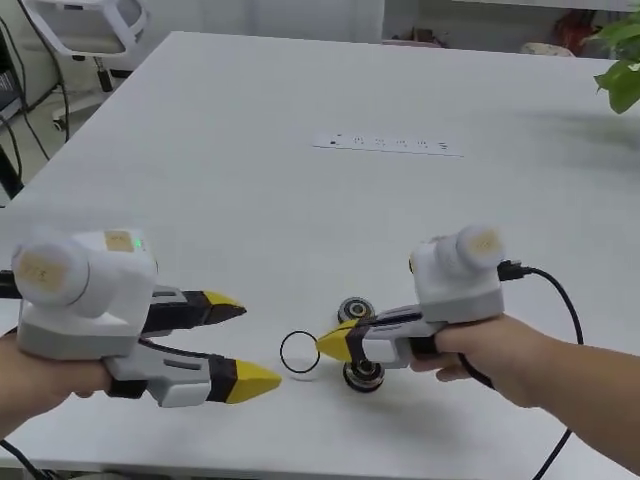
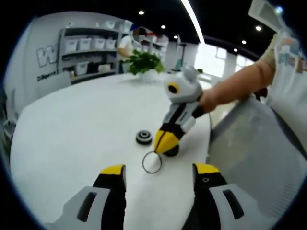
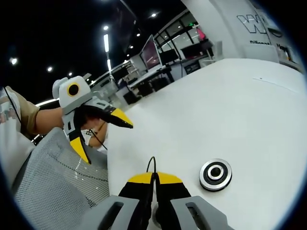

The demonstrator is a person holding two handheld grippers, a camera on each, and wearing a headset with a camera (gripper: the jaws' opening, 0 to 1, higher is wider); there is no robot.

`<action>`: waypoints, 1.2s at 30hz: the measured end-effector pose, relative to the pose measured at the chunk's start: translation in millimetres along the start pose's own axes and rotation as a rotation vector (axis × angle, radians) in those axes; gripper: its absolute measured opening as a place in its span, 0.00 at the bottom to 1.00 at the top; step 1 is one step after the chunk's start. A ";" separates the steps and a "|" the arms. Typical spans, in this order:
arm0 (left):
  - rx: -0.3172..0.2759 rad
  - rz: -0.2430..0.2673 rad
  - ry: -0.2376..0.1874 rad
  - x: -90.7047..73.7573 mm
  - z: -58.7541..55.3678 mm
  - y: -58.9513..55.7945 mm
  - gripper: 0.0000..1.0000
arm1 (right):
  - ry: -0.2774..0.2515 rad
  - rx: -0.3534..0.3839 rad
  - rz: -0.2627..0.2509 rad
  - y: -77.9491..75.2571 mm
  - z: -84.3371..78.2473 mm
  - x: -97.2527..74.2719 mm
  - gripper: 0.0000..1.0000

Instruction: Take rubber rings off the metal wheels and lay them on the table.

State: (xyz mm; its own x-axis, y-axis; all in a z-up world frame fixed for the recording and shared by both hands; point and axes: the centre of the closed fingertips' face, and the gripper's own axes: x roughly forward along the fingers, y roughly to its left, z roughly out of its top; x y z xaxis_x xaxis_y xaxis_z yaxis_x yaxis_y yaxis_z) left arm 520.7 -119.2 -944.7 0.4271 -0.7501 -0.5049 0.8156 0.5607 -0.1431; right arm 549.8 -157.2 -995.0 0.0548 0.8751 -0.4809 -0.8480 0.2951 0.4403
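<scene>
Left tool (image 1: 258, 345) apart; right tool (image 1: 322, 347) clamped on thin black rubber ring (image 1: 282, 353)

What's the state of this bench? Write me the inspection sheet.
Surface: white table, bare apart from a socket strip.
Job's things: free wheel beside second wheel, which is partly hidden by the right gripper; rubber ring off both.
Clutter: nothing seen.
Grippers: left gripper open, clear of parts; right gripper shut on the ring's edge.
Cables: black cable trails from the right gripper.
Surroundings: plant, mesh chair, shelving.
</scene>
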 end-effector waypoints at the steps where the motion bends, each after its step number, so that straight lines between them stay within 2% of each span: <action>1: -0.003 0.001 0.005 0.0 -1.1 0.3 0.57 | 0.004 -0.006 -0.001 -0.1 -0.6 0.2 0.00; 5: -0.010 0.002 0.026 1.4 -5.5 -0.4 0.63 | 0.015 -0.041 -0.011 -0.7 -2.4 0.3 0.01; 8: -0.005 -0.003 0.037 1.9 -8.1 -1.9 0.63 | 0.009 -0.030 -0.003 1.0 -1.9 0.0 0.11; 15: -0.007 -0.002 0.041 1.3 -8.1 -0.9 0.64 | 0.016 -0.066 -0.013 0.7 -2.8 -2.0 0.19; 23: -0.007 0.000 0.036 0.7 -3.8 0.7 0.63 | -0.004 -0.086 -0.012 0.9 5.2 -11.1 0.21; 36: 0.035 -0.012 0.041 10.4 9.4 1.5 0.62 | -0.058 -0.087 -0.032 -5.7 13.2 -39.1 0.22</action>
State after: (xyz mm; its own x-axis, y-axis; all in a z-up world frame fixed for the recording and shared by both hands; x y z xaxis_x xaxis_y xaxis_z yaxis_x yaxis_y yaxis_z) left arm 530.0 -129.5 -942.2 0.4014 -0.7416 -0.5375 0.8343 0.5382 -0.1197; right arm 559.5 -188.0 -968.7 0.1112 0.8872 -0.4478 -0.8879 0.2911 0.3563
